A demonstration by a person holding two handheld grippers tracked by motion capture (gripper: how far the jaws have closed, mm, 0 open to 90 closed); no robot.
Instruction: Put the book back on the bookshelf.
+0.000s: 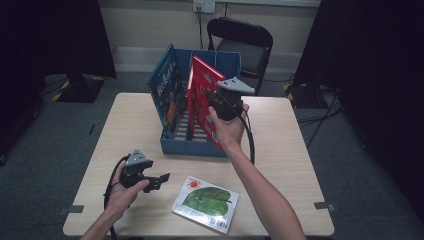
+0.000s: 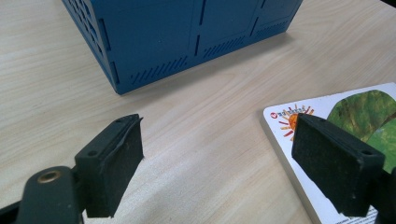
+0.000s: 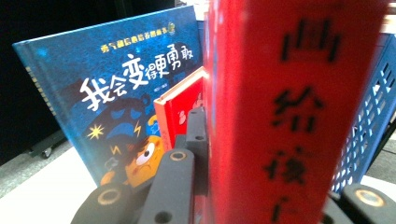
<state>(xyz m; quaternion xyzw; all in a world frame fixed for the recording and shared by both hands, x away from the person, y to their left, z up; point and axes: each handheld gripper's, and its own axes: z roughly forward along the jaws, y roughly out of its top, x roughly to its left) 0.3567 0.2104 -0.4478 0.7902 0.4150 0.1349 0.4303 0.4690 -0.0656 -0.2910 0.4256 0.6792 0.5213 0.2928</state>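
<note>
1. The left tool (image 1: 159,181) hovers low over the front left of the desk (image 1: 280,165), held in the person's left hand (image 1: 122,192); its black pads (image 2: 114,172) stand spread wide with bare wood between them; in the left gripper view one pad overlaps the corner of a picture book (image 1: 206,202).
2. That picture book lies flat near the front edge of the desk, just right of the left tool; its white cover shows a big green leaf and a small orange sun; it is well apart from the crate.
3. The blue plastic crate (image 1: 192,146) sits at the middle of the desk, open at the top, its walls slotted; inside it, at the left, a blue picture book (image 1: 167,87) stands leaning against the left wall; its cover carries white and yellow Chinese characters and a cartoon figure with an orange face (image 3: 140,158).
4. A smaller red-edged book (image 3: 180,109) stands in the crate between the blue book and the large red one.
5. The red book (image 1: 202,100) stands upright in the right half of the crate, rising above its rim; the cover is plain bright red with black Chinese characters (image 3: 299,107) running down it.
6. The right tool (image 1: 217,100), in the person's right hand (image 1: 229,127), is pressed together on the red book, pinching its upper right edge above the crate.
</note>
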